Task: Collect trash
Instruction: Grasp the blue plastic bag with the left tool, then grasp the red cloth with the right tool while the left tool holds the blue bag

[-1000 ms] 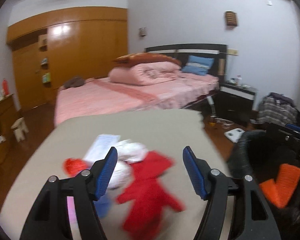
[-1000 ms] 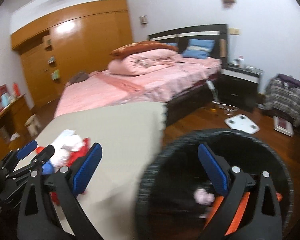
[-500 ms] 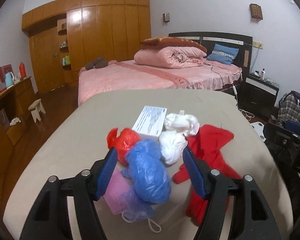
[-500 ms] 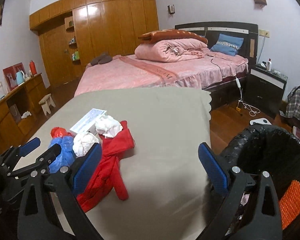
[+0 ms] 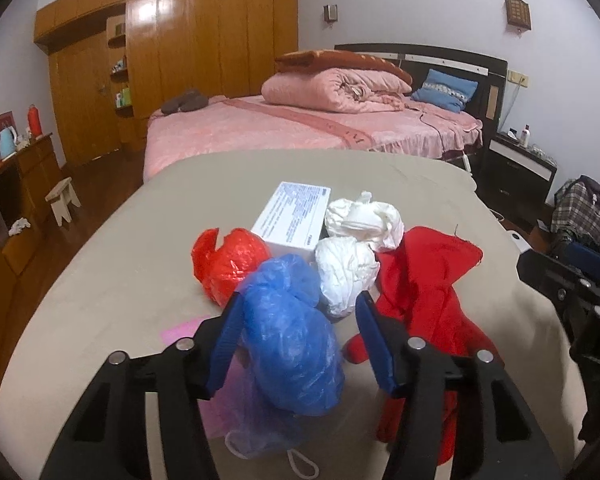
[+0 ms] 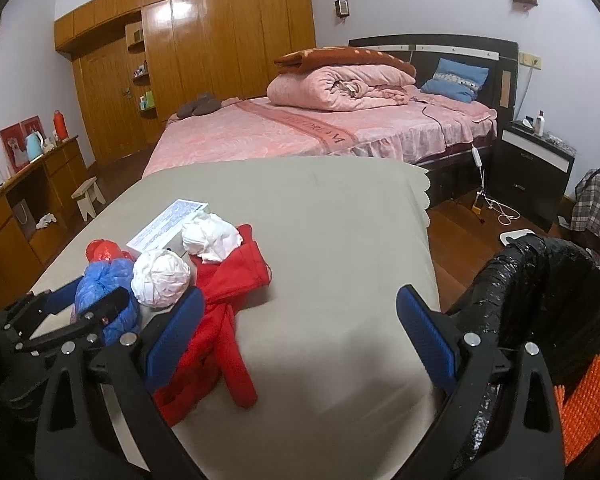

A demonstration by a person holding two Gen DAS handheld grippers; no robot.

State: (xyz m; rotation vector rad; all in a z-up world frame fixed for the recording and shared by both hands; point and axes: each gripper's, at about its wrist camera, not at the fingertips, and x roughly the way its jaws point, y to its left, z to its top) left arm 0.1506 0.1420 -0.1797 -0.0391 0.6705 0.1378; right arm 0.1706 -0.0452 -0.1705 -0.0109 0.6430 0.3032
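I am working over a table draped in a beige cloth (image 6: 340, 240), with the litter bunched toward its left edge and the near-left corner. Off the near-right corner stands the black-lined bin (image 6: 548, 288), its mouth open and within easy reach of my right side.

The biggest thing on the cloth is a red garment (image 5: 420, 292), sprawled limp toward the near edge; I doubt it counts as trash. Behind it lies a white printed box (image 5: 292, 216), flat and stiff. Next come the crumpled bags: the blue plastic bag (image 5: 292, 332) nearest me, a red plastic bag (image 5: 228, 264) just left of it, and two white wads (image 5: 348, 272) touching each other between box and garment. A pink scrap (image 5: 180, 330) peeks out beneath the blue one.

My left gripper (image 5: 296, 320) has just been narrowing, and the blue bag now sits between its blue pads (image 5: 228, 336). They flank the bundle closely, but I cannot tell that they are pressing it yet. My right gripper (image 6: 292, 332) stands wide apart over bare cloth near the front edge, holding nothing.

I judge the blue bag very light, soft and slippery, so it will collapse under a squeeze. I would bite across its thickest middle, closing well down so the film bunches and cannot slide out.
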